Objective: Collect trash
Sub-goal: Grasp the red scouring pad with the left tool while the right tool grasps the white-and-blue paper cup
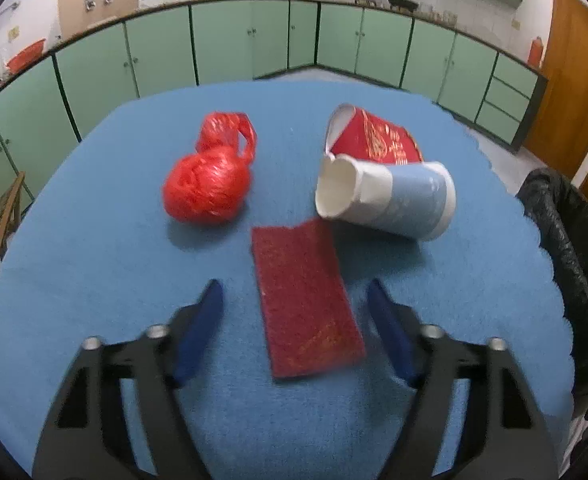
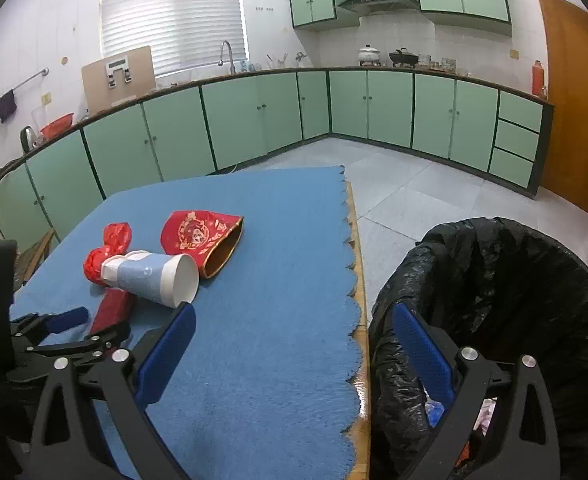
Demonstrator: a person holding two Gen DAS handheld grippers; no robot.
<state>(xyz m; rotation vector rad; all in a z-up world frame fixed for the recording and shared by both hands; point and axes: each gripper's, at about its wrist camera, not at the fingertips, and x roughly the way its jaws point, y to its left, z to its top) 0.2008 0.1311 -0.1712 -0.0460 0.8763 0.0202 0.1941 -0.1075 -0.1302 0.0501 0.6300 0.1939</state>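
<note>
Beside table (image 2: 278, 352), bin (image 2: 514, 280) in right view, left gripper (image 1: 296, 300) open over red envelope (image 1: 306, 304).

From my right wrist view, the paper cup (image 2: 152, 278) covers most of the red plastic bag (image 2: 106, 250) and the far end of the red envelope (image 2: 112, 312). The bin liner (image 2: 494, 300) runs off the right edge; what lies at its bottom is too small to identify. My left view is slightly blurred.
</note>
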